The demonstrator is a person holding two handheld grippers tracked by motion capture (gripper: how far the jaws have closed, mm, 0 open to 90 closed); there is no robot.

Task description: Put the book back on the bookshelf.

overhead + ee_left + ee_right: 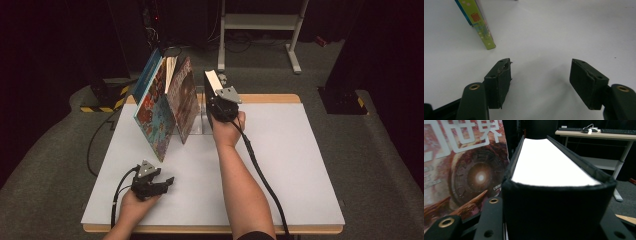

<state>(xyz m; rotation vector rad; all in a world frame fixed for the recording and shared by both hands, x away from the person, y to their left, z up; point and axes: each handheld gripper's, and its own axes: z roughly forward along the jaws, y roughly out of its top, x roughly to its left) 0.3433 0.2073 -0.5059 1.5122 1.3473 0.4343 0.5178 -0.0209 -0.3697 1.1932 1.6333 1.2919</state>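
My right gripper (218, 102) is shut on a thick black book (212, 80), held spine-down with its white page edges (549, 162) facing up, at the back middle of the table. Its jaws clamp the book's covers (556, 205) from both sides. Just left of it lean two large picture books: a red-brown one (184, 100) (464, 170) and a colourful blue-edged one (152, 112), propped against each other. My left gripper (167, 182) (541, 72) rests low at the table's front left, open, with nothing between its fingers. A book's green lower corner (480, 27) stands ahead of it.
The white table top (300, 165) has free room on its right half. A grey bookend (204, 122) stands behind the leaning books. Past the table are a white-framed desk (260, 22) (599, 133) and a yellow-black striped base (107, 102) on the floor.
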